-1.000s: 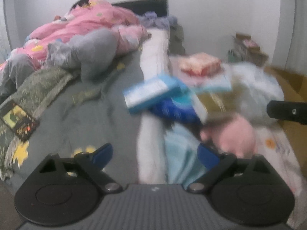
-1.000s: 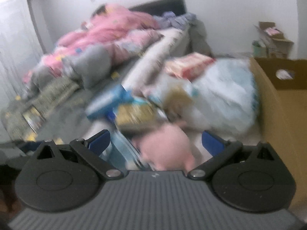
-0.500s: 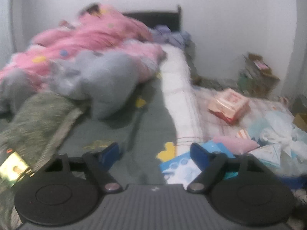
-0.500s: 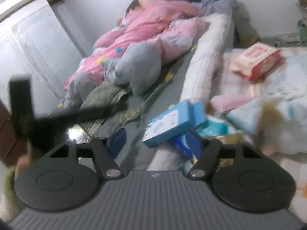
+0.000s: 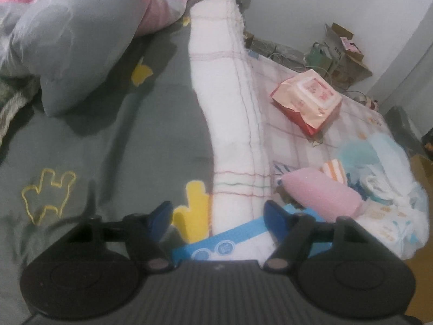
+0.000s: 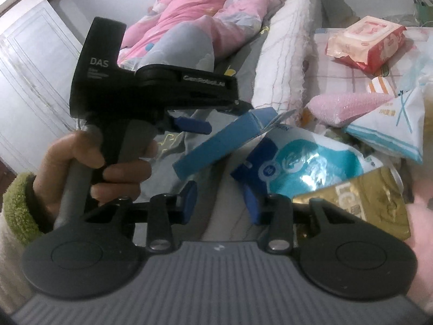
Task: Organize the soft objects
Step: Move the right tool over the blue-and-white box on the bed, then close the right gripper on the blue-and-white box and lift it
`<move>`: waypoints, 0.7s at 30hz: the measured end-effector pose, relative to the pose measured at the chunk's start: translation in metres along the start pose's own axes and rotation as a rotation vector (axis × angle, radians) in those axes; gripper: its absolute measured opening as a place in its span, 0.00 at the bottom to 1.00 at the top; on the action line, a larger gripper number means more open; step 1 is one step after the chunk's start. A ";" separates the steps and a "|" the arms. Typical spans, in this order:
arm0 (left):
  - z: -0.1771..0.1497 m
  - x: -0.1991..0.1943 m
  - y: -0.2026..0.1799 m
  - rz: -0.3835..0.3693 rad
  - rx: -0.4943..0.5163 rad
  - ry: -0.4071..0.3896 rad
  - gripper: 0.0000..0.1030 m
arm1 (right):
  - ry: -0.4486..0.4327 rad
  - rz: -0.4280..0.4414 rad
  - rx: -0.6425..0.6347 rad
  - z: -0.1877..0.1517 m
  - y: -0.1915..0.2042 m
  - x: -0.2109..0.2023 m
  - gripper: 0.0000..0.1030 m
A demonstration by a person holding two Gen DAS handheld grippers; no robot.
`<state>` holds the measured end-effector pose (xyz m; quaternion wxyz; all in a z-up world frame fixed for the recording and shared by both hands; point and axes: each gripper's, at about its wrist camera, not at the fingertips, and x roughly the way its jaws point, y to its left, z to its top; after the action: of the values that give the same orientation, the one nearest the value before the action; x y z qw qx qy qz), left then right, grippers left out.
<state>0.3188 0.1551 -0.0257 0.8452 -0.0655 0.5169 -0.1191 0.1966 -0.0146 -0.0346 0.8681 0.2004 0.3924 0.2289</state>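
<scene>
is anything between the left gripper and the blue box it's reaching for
Nothing visible. The left gripper, whose jaws have just been closing, stands open right over the blue box, which leans on the white bed roll. The pink sponge lies off to the side.

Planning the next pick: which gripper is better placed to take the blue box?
Left. The left gripper, jaws just closing, has the blue box between its fingers; the right gripper, jaws also just closing with nothing between them, sits short of it.

Grey bedsheet (image 5: 113, 140) left of the white rolled blanket (image 5: 230, 124): open passage. Right side crowded: pink sponge (image 5: 319, 195), red wipes pack (image 5: 308, 100), blue box (image 6: 224, 143), gold pouch (image 6: 362, 200).
</scene>
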 end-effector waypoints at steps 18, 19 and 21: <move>0.015 -0.005 0.018 -0.141 -0.079 -0.014 0.73 | 0.009 0.001 0.028 0.005 -0.004 0.004 0.36; 0.016 0.003 0.018 -0.138 -0.085 0.014 0.72 | 0.009 0.000 0.029 0.005 -0.005 0.004 0.36; 0.014 0.012 0.018 -0.143 -0.093 0.060 0.69 | 0.010 -0.002 0.027 0.005 -0.004 0.005 0.36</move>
<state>0.3392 0.1687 -0.0335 0.8148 -0.1378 0.5409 -0.1566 0.2044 -0.0163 -0.0365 0.8635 0.2104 0.4001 0.2238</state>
